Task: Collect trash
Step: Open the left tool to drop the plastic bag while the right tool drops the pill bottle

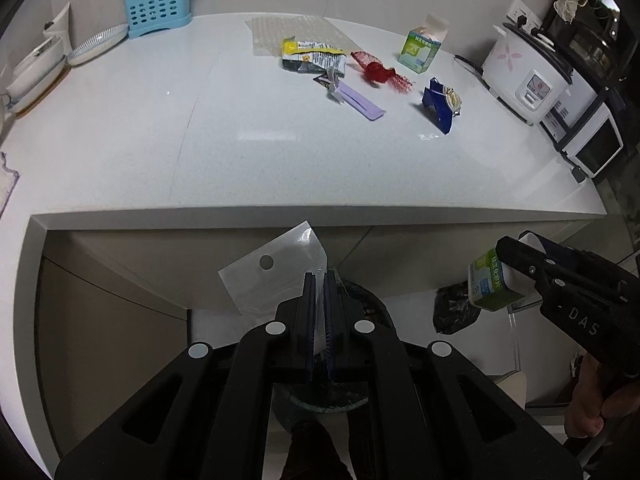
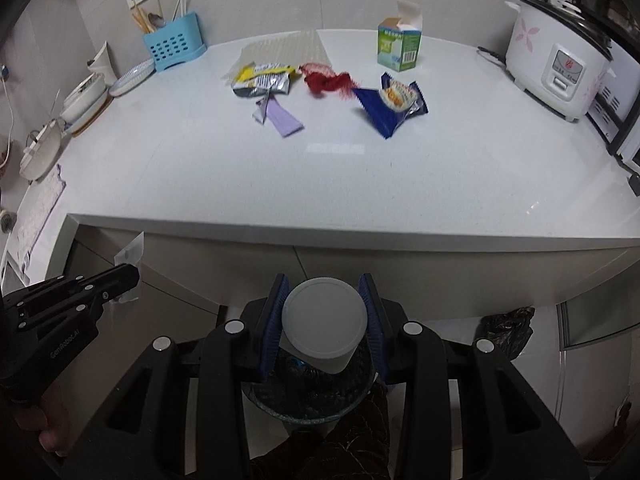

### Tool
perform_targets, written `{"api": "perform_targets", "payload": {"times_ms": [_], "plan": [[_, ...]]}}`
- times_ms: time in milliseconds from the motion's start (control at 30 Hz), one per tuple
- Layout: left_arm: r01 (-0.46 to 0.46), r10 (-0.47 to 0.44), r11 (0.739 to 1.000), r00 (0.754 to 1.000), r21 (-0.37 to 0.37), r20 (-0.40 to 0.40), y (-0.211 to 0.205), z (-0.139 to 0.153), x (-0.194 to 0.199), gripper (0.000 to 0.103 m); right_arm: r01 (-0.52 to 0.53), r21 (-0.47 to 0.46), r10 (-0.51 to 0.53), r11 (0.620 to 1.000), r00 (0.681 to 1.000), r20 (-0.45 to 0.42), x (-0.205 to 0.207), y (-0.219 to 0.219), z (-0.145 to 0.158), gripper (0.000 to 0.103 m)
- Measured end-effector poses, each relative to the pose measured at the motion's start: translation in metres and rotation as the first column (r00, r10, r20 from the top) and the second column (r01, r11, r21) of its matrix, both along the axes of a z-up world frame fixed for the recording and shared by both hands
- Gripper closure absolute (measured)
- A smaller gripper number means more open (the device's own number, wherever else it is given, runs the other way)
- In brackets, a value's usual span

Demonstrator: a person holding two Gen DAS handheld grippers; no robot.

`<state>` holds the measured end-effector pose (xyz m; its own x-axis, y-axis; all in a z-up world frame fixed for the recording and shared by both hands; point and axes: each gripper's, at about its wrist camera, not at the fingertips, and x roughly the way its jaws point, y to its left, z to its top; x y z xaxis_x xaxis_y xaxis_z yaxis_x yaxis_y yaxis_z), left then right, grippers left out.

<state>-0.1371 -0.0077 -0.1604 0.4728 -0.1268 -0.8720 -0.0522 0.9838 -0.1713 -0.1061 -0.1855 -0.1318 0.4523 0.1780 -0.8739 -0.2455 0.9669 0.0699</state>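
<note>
My left gripper [image 1: 319,280] is shut on a clear plastic bag [image 1: 276,272] with a round hang hole, held below the counter's front edge, above a dark-lined bin [image 1: 320,400]. My right gripper [image 2: 325,284] is shut on a white cup [image 2: 324,320] with a green label [image 1: 490,284], also held over the bin [image 2: 312,400]. On the white counter [image 2: 320,184] lie a yellow-and-grey wrapper [image 2: 262,80], a purple wrapper [image 2: 280,118], red mesh netting [image 2: 326,82], a blue snack wrapper [image 2: 390,106], a bubble-wrap sheet [image 2: 286,50] and an open green carton [image 2: 400,42].
A rice cooker [image 2: 560,68] stands at the counter's right end, a microwave [image 1: 592,140] beyond it. A blue utensil holder [image 2: 172,46], plates [image 2: 132,76] and bowls [image 2: 84,96] line the back left. A black bag [image 2: 508,330] lies on the floor at the right.
</note>
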Motion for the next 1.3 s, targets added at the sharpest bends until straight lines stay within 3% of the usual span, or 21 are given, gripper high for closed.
{"api": "perform_targets", "payload": {"times_ms": [667, 1000, 1300], "plan": [[0.038, -0.041, 0.999, 0.993, -0.025, -0.115, -0.033, -0.133, -0.003, 0.100, -0.052, -0.046, 0.047, 0.998, 0.993, -0.108, -0.010, -0.008, -0.132, 0.068], [0.020, -0.028, 0.999, 0.983, -0.048, -0.181, -0.042, -0.207, -0.003, 0.100, -0.062, -0.041, 0.053, 0.997, 0.981, -0.184, -0.010, -0.013, -0.215, 0.068], [0.037, -0.050, 0.997, 0.977, -0.063, -0.210, -0.047, -0.253, 0.001, 0.100, -0.073, -0.033, 0.064, 0.997, 0.975, -0.215, -0.004, -0.010, -0.251, 0.068]]}}
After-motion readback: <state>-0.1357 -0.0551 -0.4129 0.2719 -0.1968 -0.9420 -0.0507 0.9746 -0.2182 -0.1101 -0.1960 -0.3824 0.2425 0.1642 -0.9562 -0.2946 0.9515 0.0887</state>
